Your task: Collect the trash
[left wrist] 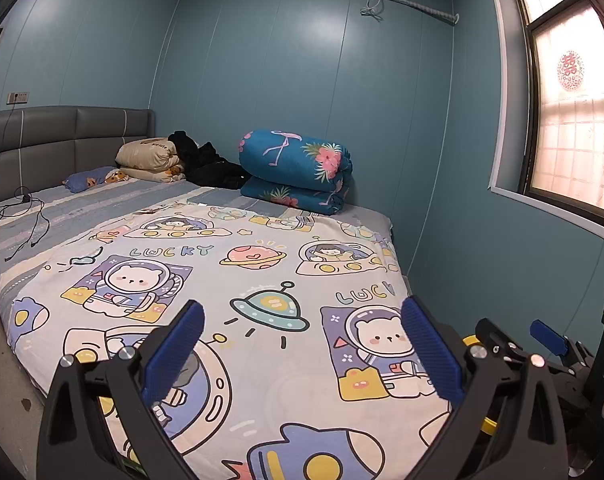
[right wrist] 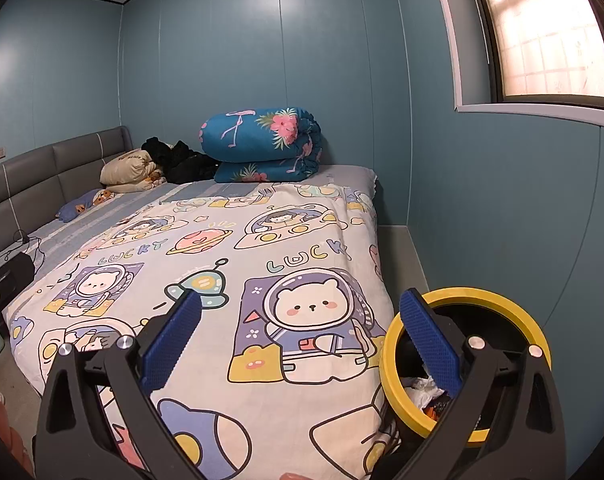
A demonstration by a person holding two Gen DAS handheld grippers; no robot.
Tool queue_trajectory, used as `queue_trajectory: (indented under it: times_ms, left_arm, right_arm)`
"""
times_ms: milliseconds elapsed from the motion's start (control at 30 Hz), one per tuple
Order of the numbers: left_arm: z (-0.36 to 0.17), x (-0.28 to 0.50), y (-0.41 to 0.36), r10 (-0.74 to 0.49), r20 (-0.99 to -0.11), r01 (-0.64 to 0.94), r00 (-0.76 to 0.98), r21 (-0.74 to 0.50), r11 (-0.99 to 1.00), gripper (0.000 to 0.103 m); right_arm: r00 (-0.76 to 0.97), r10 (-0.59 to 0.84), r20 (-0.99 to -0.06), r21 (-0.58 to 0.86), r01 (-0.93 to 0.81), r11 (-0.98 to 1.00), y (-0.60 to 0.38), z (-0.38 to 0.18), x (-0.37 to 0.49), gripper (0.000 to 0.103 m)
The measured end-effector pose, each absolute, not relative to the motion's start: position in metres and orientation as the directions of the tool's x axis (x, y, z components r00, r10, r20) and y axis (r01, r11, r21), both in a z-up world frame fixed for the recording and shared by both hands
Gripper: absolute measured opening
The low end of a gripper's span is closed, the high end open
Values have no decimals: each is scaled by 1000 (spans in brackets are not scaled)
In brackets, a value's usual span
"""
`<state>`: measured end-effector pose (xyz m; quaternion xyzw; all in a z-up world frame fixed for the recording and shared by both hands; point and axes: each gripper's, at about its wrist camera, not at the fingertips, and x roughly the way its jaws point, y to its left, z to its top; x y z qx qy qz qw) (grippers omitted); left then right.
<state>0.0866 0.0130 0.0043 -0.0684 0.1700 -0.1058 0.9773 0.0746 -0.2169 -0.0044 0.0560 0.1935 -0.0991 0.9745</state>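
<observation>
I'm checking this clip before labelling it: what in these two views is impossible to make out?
- Trash bin contents: right wrist view, mostly hidden by the right claw; only crumpled white bits show.
- Bin in left wrist view: only yellow slivers behind the left claw.
- Floor beside the bed: cut off by the frame edge.
- Black heap by the pillows: too dark and distant to identify.

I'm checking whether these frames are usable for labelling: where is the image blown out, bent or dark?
Left wrist: window overexposed pinkish, walls bowed by fisheye, corners vignetted black. Right wrist: window likewise blown out, glare streaks on the wall, yellow-rimmed bin sharp.
</observation>
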Motion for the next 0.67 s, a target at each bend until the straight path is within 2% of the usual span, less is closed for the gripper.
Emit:
queue_trajectory:
  times_ms: [667]
  left_arm:
    - [-2,94,13,-228,-337,179,913,-169,969,95]
  right_arm:
    - [897,-167,-409,77,217,973,-219,-10,79,95]
